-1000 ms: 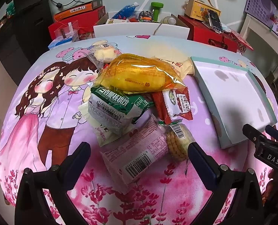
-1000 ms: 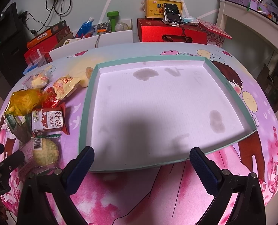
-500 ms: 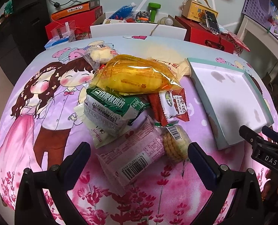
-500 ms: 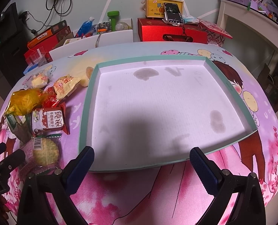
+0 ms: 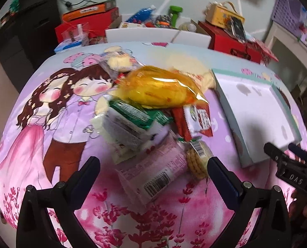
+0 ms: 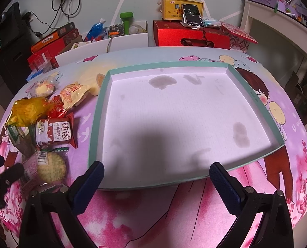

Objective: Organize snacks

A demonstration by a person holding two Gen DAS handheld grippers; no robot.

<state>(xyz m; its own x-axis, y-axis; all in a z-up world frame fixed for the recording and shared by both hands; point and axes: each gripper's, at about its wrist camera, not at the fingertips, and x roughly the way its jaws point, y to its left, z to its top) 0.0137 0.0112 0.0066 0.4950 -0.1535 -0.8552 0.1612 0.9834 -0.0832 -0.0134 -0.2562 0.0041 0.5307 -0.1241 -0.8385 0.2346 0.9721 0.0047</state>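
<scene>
My left tongs [image 5: 153,170] have crept closer to the snack pile since a second ago, jaws spread wide and holding nothing, straddling the pink packet [image 5: 153,173] on the table [image 5: 39,144]. My right tongs [image 6: 156,176] haven't shifted, jaws equally wide apart, hanging over the near edge of the tray [image 6: 95,128]. The yellow bag [image 5: 159,88] tops the pile beside it.

a home room: cartoon-couple tablecloth [image 6: 277,186], gift boxes [image 6: 191,37] & a phone [image 6: 191,15] behind the table.
</scene>
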